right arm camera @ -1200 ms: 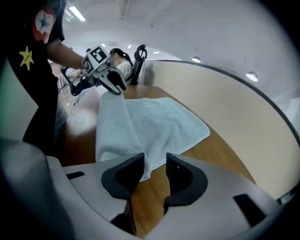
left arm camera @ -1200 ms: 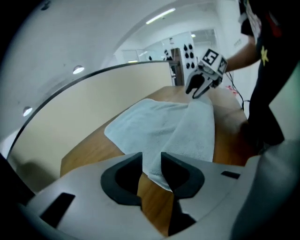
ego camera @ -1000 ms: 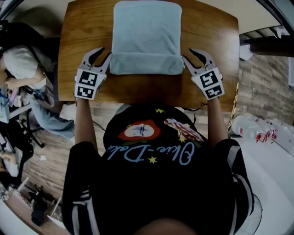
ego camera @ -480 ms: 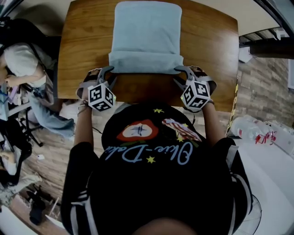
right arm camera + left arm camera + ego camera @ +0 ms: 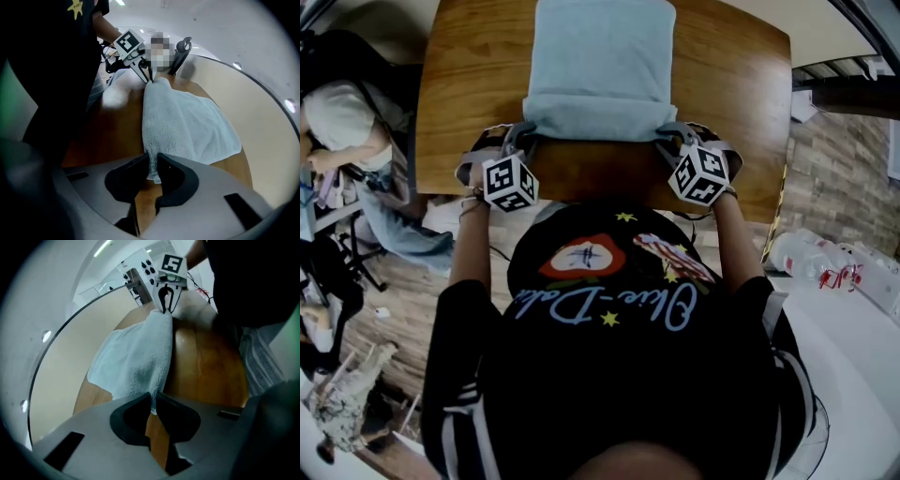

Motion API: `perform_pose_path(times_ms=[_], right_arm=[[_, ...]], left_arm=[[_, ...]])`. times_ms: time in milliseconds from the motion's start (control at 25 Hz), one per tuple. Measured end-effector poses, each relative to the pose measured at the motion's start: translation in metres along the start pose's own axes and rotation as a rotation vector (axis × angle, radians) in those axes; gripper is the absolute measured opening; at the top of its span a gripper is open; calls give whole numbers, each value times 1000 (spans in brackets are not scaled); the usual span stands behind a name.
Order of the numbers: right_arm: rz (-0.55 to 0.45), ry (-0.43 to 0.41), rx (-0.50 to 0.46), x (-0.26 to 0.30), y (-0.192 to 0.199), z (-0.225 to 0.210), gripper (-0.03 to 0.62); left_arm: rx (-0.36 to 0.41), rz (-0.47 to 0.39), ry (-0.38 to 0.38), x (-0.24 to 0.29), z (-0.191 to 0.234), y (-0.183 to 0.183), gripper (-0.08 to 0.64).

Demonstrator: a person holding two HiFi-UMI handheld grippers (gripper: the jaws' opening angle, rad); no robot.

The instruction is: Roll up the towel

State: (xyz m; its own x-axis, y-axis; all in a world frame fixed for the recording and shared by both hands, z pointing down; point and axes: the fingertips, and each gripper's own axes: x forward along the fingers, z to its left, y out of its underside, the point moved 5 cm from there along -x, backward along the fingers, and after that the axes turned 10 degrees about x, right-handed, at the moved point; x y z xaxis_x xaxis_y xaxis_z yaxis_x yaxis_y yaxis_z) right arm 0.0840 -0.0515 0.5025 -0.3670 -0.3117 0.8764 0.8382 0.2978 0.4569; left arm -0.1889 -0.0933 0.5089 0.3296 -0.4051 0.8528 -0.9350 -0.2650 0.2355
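1. Wooden table (image 5: 469, 75) fills the top of the head view, over plank flooring. Another person sits at the far left edge, and plastic bottles (image 5: 811, 258) lie at the far right.
2. The towel (image 5: 600, 66), pale blue, lies along the middle of the table and runs away from the wearer. Its near edge is thickened into a band, which I judge to be a roll already begun.
3. Left gripper (image 5: 523, 134): its jaws have just been closing. The left gripper view shows them pinched on the towel's (image 5: 136, 357) near left corner, with cloth nipped between the pads.
4. Right gripper (image 5: 667, 133): its jaws have likewise just been closing. The right gripper view shows them clamped on the near right corner of the towel (image 5: 183, 122).
5. Step in hand, as judged: securing both ends of the near edge for a rolling turn.
6. The next move calls for both grippers to carry that edge up and over, away from the wearer. They should move together and level, or the roll will run crooked.
7. Change noted: a second ago both grippers stood just outside the near corners, jaws wide and marker cubes lying flat. They have since rolled inward and dropped onto the corners.
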Motion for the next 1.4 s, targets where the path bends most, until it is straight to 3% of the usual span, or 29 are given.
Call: perform_pose_path(times_ms=[240,480,640,800,1000,1400], right_arm=[[-86,-50,122,-21,-1,10,38],[-124,-146,189,-39,-2,33,37],[-180,-152,295,-51,-2,36,37],[-260,-132,407,-60,-5,24,37],[-324,-67,477,-62,-12,2,34],[-303,104,530,-55,-23,-44,32]], left_arm=[[-69,-29,11,-22,-9,3,29],[-158,-59,74,-50,-24,1,29],[-248,-91,78,-63,-28,-2,29],[-309,-106,68,-65,-20,-1,29],[-273,-100,34,-64,1,1,29],[-334,-92,-58,-45,58,4,29]])
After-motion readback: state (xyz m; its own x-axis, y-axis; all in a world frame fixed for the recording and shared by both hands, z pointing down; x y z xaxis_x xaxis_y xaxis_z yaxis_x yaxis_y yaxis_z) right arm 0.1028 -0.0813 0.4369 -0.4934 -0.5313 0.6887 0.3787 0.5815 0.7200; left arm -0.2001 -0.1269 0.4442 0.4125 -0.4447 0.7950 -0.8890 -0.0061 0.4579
